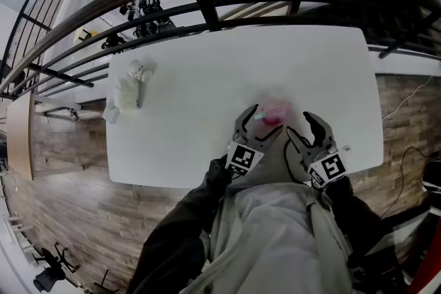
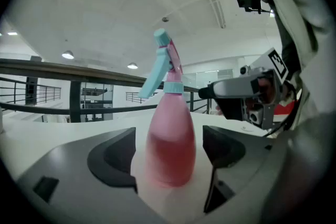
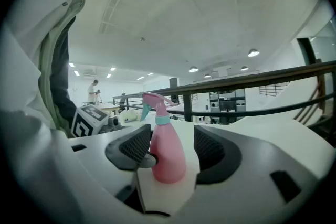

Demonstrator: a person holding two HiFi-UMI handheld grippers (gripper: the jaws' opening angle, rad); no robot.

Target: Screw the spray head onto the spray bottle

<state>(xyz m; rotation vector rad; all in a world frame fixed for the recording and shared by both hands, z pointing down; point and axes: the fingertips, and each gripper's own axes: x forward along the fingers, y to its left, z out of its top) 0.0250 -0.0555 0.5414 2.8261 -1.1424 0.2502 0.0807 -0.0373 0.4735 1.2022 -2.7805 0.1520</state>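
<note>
1. Tongs: the left tongs (image 1: 267,118) gape wide around the spray bottle (image 2: 170,139), pads clear of it; the right tongs (image 1: 298,122) are open, just beside it.
2. Both gripper views show it upright and pink, with the teal spray head (image 2: 163,60) fitted; the head view blurs it.
3. It stands on the white bench (image 1: 207,65), right of frame centre.

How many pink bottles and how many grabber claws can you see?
Pink bottle: 1
Grippers: 2, the left gripper and the right gripper
Total: 3
</note>
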